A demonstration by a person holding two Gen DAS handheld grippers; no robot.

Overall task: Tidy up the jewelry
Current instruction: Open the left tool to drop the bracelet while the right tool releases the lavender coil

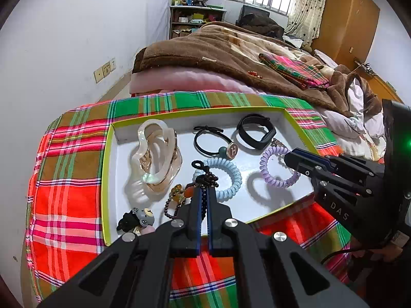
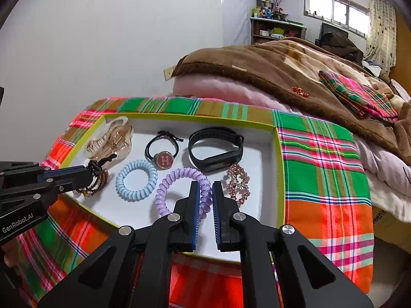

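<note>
I see a shallow white tray (image 2: 278, 154) with a yellow-green rim on a plaid cloth (image 2: 323, 169) covering the bed. My left gripper (image 1: 203, 192), low centre of its view, has its fingers clamped together on a dark beaded bracelet (image 1: 205, 179). My right gripper (image 2: 206, 190), low centre of its view, has its fingers closed on one purple coil hair tie (image 2: 179, 177). In the tray I count one blue coil hair tie (image 2: 136, 179), one black elastic with an H charm (image 2: 163, 151), one black wristband (image 2: 215, 151), one clear hair claw (image 2: 110, 138) and one pink rhinestone clip (image 2: 237, 182).
</note>
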